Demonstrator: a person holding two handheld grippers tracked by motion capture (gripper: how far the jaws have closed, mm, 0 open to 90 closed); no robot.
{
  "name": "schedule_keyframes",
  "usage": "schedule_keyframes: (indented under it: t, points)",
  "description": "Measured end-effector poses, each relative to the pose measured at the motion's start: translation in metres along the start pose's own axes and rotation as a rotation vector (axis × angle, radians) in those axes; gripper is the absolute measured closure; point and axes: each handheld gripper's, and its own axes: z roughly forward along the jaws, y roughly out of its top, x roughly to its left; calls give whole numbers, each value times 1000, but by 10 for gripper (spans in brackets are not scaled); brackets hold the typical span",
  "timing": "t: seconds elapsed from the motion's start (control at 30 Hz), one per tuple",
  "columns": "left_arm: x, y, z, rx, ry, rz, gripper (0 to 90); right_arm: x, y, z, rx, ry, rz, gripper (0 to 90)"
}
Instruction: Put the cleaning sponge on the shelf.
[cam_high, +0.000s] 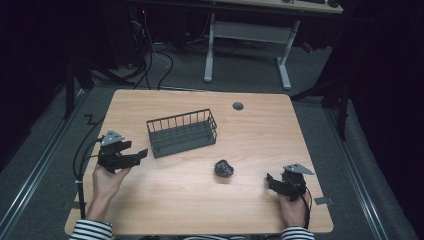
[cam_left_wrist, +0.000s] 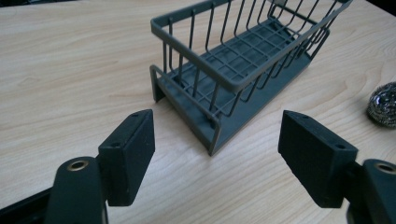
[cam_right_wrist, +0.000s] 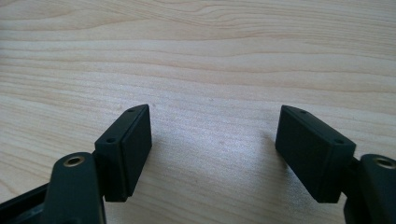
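Holding both released, my left gripper (cam_high: 131, 151) faces the empty wire basket (cam_high: 182, 132) mid-bench; my right gripper (cam_high: 272, 181) hovers over bare bench (cam_high: 165, 200) near what looks like a steel scourer (cam_high: 224, 169).

Steel scourer (cam_left_wrist: 384, 104) cut by right edge in left gripper view; basket (cam_left_wrist: 243, 60) far end cut by top edge; striped sleeves (cam_high: 91, 230) cut by bottom edge in high view
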Motion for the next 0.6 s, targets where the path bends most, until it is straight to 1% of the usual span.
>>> schedule_keyframes:
  t: [0.03, 0.07, 0.17, 0.23, 0.37, 0.43, 0.5, 0.6]
  points:
    - [-1, 4, 1, -6, -5, 1, 278, 0, 0, 0, 0, 1, 0, 272]
    - [-1, 4, 1, -6, -5, 1, 277, 0, 0, 0, 0, 1, 0, 272]
    - [-3, 11, 3, -14, -12, 2, 276, 0, 0, 0, 0, 1, 0, 272]
    - [-4, 17, 6, -8, -11, 5, 275, 0, 0, 0, 0, 1, -1, 272]
    - [-5, 21, 9, -15, -16, 5, 281, 0, 0, 0, 0, 2, -2, 272]
    - [-4, 24, 13, 3, -4, 11, 282, 0, 0, 0, -1, 4, -6, 272]
    - [-4, 25, 14, 1, -3, 9, 285, 0, 0, 0, -1, 5, -7, 271]
    - [-3, 33, 17, 0, 14, 13, 289, 0, 0, 0, 0, 6, -6, 272]
